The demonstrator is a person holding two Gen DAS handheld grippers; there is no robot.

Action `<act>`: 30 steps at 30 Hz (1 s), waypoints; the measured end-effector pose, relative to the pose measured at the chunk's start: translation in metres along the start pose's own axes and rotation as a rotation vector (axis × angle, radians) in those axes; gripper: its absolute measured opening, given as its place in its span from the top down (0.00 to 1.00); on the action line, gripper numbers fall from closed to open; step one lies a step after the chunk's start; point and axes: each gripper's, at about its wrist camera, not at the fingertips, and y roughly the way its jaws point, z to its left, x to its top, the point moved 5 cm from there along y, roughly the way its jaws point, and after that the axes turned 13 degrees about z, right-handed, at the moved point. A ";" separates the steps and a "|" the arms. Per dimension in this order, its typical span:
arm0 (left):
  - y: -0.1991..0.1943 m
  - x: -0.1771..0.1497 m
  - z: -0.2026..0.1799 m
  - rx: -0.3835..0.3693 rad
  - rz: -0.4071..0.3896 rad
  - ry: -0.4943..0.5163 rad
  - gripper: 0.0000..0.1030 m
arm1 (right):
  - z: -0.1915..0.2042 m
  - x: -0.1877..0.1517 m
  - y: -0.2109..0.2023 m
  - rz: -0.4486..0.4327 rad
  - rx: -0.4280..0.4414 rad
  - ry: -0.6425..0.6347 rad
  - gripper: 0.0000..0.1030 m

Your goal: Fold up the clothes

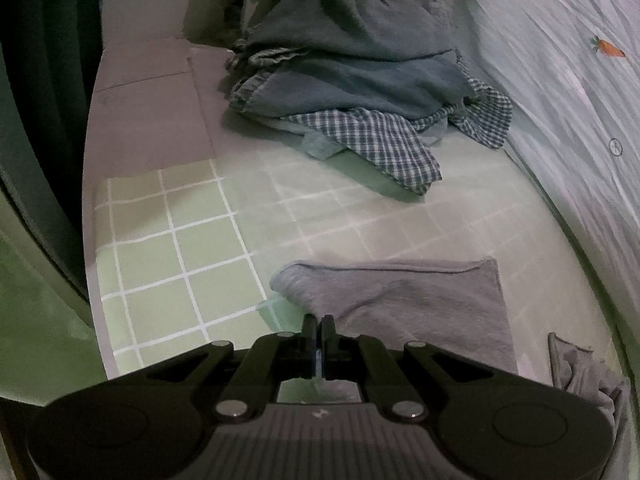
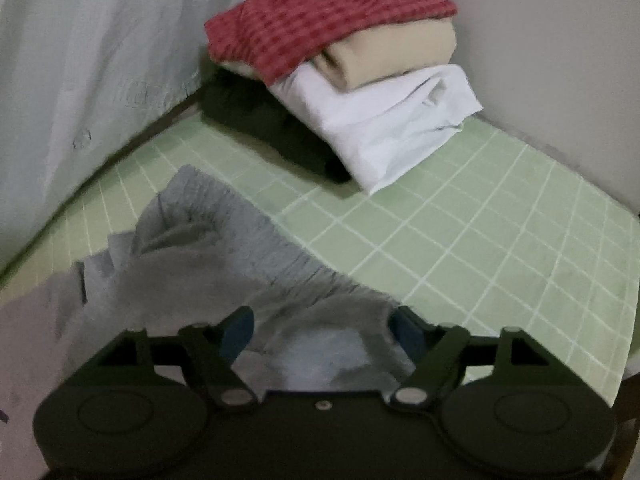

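Observation:
A grey garment (image 1: 408, 304) lies partly folded on the green checked tabletop (image 1: 168, 248). My left gripper (image 1: 319, 326) is shut at the garment's near left edge; whether cloth is pinched between its fingers is hidden. In the right wrist view the same grey garment (image 2: 224, 232) is bunched and rumpled. My right gripper (image 2: 320, 332) is open, its blue-padded fingers (image 2: 240, 328) spread either side of a fold of the grey cloth.
An unfolded heap of blue cloth and blue checked fabric (image 1: 352, 80) lies at the back. A folded stack of red checked, beige, white and dark clothes (image 2: 340, 76) stands in the far corner. A pale sheet with a carrot print (image 1: 580, 80) hangs alongside.

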 end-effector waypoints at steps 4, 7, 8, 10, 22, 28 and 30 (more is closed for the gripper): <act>0.001 0.003 -0.002 0.001 0.002 0.006 0.98 | 0.004 -0.005 0.011 0.041 -0.039 -0.034 0.87; 0.001 0.005 -0.004 -0.004 0.000 0.015 0.98 | -0.002 -0.003 0.000 -0.001 -0.017 0.030 1.00; 0.001 0.007 -0.005 -0.004 -0.004 0.015 0.98 | -0.003 -0.001 -0.005 -0.020 -0.003 0.054 1.00; 0.000 0.012 -0.008 -0.010 -0.012 0.013 0.99 | -0.004 0.008 -0.016 -0.060 0.026 0.086 1.00; -0.037 0.096 -0.124 -0.259 -0.175 0.059 1.00 | 0.086 0.135 -0.111 -0.376 0.296 0.042 1.00; -0.112 0.150 -0.178 -0.448 -0.349 0.097 1.00 | 0.091 0.184 -0.199 -0.594 0.450 0.103 1.00; -0.138 0.157 -0.178 -0.490 -0.401 0.097 1.00 | 0.075 0.180 -0.225 -0.660 0.477 0.116 1.00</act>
